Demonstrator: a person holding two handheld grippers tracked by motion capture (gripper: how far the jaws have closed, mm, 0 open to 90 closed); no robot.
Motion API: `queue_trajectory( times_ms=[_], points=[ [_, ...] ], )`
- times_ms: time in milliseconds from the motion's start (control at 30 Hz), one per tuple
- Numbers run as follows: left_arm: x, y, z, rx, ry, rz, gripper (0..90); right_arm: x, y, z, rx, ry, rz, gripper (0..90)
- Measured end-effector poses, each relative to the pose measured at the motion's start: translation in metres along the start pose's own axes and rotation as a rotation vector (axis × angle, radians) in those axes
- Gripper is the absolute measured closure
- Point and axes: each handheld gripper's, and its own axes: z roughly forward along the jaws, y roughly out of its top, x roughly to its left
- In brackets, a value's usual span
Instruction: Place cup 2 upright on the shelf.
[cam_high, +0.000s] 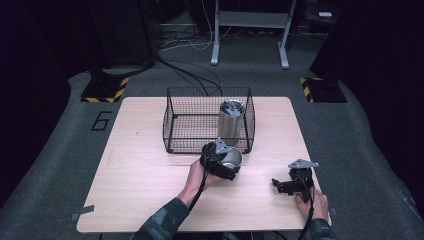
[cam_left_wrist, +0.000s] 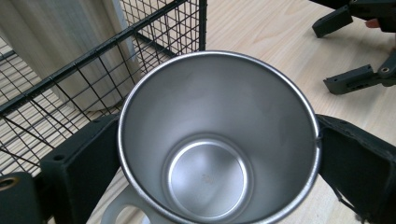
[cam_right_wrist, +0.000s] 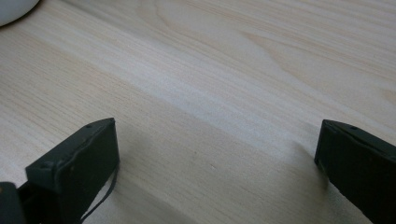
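From the high view, a light wooden surface (cam_high: 150, 200) stood on grey carpet, with a black wire basket (cam_high: 172, 122) on its far middle part. Inside the basket, at its right side, a tall steel tumbler (cam_high: 230, 122) stood upright. Just near of the basket's front wall, the left claw (cam_high: 226, 165) held a steel mug (cam_high: 233, 159), the mug tipped so that its open mouth faced up and toward the near side. The person's left hand (cam_high: 196, 175) gripped that tool from behind. Well apart to the right, the right claw (cam_high: 279, 185) rested low at the surface near its near right edge, jaws spread, with the right hand (cam_high: 312, 202) behind it.

In the left gripper view, the mug (cam_left_wrist: 219, 140) sat between the two black jaws, each pressed against its rim on either side, and its handle showed at the bottom left. The basket (cam_left_wrist: 93, 51) stood just beyond on the left, the tumbler (cam_left_wrist: 60, 42) seen through its mesh. The right claw (cam_left_wrist: 355, 51) lay open at the top right.

In the right gripper view, the right claw (cam_right_wrist: 217, 163) was wide open and held nothing; bare wood grain (cam_right_wrist: 210, 70) lay between its jaws.
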Motion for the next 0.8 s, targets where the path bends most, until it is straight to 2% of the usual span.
queue_trajectory(
  times_ms=[200,333,700,800],
  points=[
    [-0.0032,-0.0008,0.0045,0.005,0.023,0.006,5.0,0.0000,0.0000,-0.0001,0.002,0.000,0.000,0.0],
    [-0.0033,-0.0012,0.0044,0.005,0.022,-0.003,5.7,0.0001,0.0000,0.0000,0.000,0.000,0.001,0.0],
    [0.0001,-0.0028,0.0026,-0.003,0.001,0.004,6.3,0.0001,0.0000,0.0000,0.000,0.000,0.000,0.0],
    [0.0008,-0.0043,0.0002,-0.017,-0.010,-0.010,6.3,0.0000,0.0000,0.0000,0.000,0.000,0.000,0.0]
  ],
)
